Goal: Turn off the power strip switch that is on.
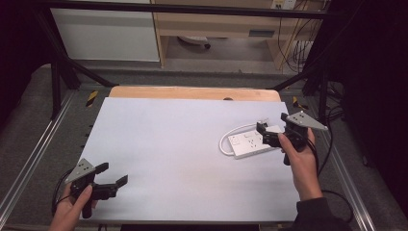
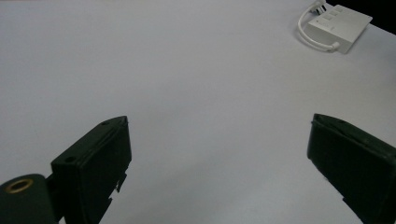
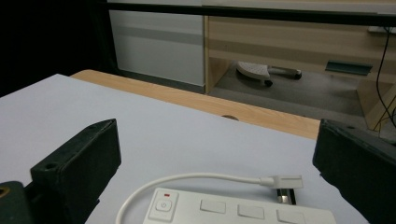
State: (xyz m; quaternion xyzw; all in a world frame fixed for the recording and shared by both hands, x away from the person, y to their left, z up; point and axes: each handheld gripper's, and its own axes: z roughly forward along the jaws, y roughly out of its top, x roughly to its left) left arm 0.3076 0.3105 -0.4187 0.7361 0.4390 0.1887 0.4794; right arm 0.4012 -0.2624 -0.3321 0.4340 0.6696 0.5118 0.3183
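**Right tool over the power strip**

My right tool (image 1: 267, 133), jaws spread wide and holding nothing, sits at the power strip (image 1: 250, 142), which lies on the surface (image 1: 168, 144) just beneath and ahead of it, long axis crosswise to my jaws. My left tool (image 1: 113, 175), likewise spread and unladen, rests well apart, so the right hand is nearer.

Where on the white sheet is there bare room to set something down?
The whole spread between the left gripper and the power strip is bare, back to the wooden edge. Only the right side is crowded: strip, its cord, right gripper.
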